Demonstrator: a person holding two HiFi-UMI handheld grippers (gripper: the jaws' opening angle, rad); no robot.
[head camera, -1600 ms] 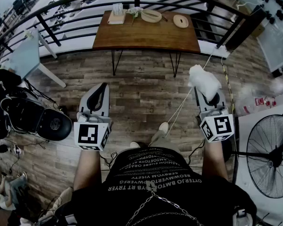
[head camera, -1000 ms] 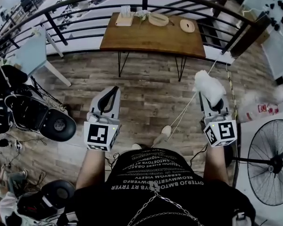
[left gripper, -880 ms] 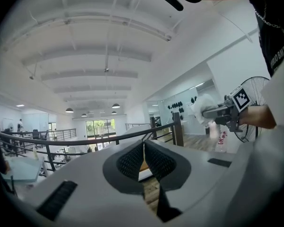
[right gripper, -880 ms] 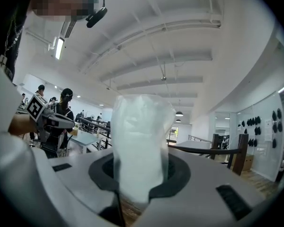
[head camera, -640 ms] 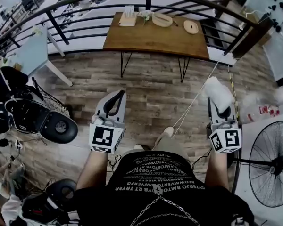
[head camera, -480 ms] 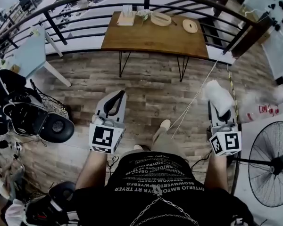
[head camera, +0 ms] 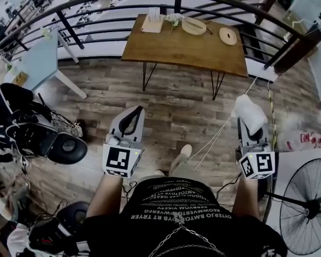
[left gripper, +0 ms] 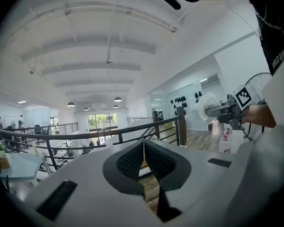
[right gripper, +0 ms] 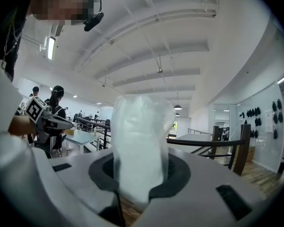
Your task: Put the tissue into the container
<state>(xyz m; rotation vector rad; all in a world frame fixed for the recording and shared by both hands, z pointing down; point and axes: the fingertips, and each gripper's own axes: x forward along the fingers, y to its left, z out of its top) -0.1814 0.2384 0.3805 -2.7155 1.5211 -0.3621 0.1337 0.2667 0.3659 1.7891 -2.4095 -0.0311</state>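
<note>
My right gripper [head camera: 248,123] is shut on a crumpled white tissue [head camera: 249,111], held up over the wooden floor at the right. In the right gripper view the tissue [right gripper: 141,141] stands upright between the dark pads and fills the gap. My left gripper [head camera: 136,112] is shut with nothing in it; its pads [left gripper: 132,160] meet along a thin line. Ahead stands a wooden table [head camera: 171,50]. At its far edge are a shallow wooden container [head camera: 194,26], a round lid [head camera: 228,36] and a tissue holder [head camera: 153,21].
A dark metal railing [head camera: 96,4] curves behind the table. A standing fan [head camera: 306,218] is at the lower right, black bags and gear [head camera: 37,135] at the left, a pale blue table [head camera: 35,66] at the upper left. A white cord [head camera: 219,130] crosses the floor.
The head view has shifted: the table now sits further right and slightly lower. Both grippers keep their pose, and the tissue stays in the right one.
</note>
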